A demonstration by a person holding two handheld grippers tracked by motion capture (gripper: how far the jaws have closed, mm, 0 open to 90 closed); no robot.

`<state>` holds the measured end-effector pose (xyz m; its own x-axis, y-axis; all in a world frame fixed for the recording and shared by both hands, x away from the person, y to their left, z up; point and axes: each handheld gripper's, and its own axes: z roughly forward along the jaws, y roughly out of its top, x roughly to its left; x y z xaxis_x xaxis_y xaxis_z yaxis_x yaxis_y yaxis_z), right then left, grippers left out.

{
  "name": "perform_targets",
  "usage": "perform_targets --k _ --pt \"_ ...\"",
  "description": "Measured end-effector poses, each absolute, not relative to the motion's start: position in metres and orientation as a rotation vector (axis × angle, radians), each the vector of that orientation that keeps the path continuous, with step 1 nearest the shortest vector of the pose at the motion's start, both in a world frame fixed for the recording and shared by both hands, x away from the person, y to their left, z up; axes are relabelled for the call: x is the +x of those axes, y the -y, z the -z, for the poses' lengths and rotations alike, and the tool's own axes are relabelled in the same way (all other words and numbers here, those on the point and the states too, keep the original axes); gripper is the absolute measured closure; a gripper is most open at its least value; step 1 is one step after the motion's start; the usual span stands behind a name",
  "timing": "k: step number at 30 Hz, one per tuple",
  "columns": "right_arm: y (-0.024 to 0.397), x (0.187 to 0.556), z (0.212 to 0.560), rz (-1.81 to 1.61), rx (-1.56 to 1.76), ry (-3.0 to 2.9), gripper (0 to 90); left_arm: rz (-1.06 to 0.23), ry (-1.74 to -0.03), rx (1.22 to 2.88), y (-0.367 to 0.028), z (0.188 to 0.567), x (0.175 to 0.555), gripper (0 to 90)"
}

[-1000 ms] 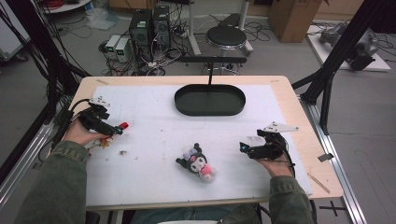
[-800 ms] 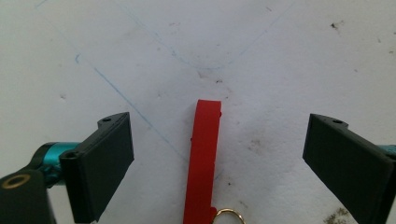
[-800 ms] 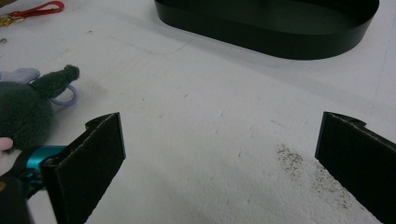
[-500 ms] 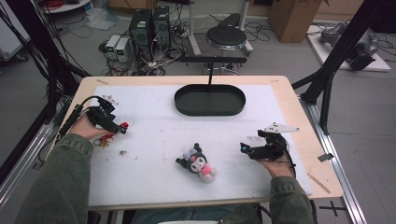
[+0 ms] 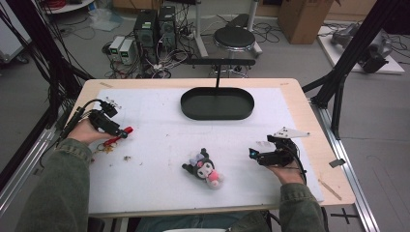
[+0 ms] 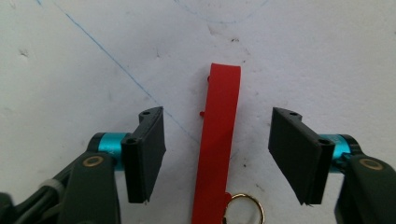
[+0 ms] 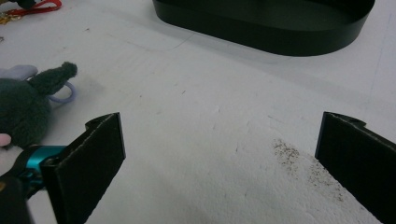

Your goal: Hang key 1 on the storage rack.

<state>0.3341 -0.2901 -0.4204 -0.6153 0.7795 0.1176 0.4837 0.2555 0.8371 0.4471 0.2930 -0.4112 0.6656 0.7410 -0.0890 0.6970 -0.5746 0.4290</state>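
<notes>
A red strap (image 6: 219,140) with a gold ring (image 6: 243,210) at its near end lies flat on the white mat. My left gripper (image 6: 218,121) points down over it, one jaw on each side. The jaws have just been closing, but a gap shows between each pad and the strap. From above, the left gripper (image 5: 118,131) sits at the mat's left edge with the red strap (image 5: 126,130) at its tip. My right gripper (image 5: 254,153) rests at the right, jaws wide open (image 7: 219,154) on bare mat.
A dark plush toy (image 5: 205,168) with a pink body lies at the front middle; its ear and lilac loop (image 7: 23,107) are left of the right jaw. A black oval tray (image 5: 217,117) stands at the back centre (image 7: 261,35). Small crumbs lie near the left hand.
The left hand has shifted slightly and settled lower over the red strap. The right hand, plush toy and tray have not moved.
</notes>
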Motion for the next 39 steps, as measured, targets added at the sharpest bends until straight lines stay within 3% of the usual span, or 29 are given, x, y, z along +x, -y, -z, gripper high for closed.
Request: perform_targets --k 3,4,6,12,17,28,39 --pt "0.289 0.334 0.421 -1.282 1.16 -2.216 0.5 -0.148 -1.114 2.493 -0.291 0.414 0.446 44.3" --pt "0.288 0.333 0.421 -1.281 1.158 -2.218 0.5 -0.149 -1.099 2.502 -0.29 0.415 0.446 63.7" --pt "0.287 0.334 0.422 -1.277 1.146 -2.222 0.5 -0.164 -1.098 2.503 -0.29 0.414 0.446 73.8" --pt "0.288 0.334 0.422 -1.276 1.145 -2.223 0.5 -0.181 -1.076 2.484 -0.292 0.41 0.446 74.4" --pt "0.288 0.333 0.421 -1.281 1.145 -2.219 0.5 -0.269 -0.995 2.428 -0.295 0.394 0.438 74.7" --pt "0.288 0.332 0.421 -1.283 1.152 -2.206 0.4 -0.233 -0.943 2.272 -0.307 0.357 0.422 74.6" --pt "0.287 0.333 0.421 -1.285 1.148 -2.21 0.5 -0.285 -0.897 2.236 -0.311 0.309 0.406 74.6"
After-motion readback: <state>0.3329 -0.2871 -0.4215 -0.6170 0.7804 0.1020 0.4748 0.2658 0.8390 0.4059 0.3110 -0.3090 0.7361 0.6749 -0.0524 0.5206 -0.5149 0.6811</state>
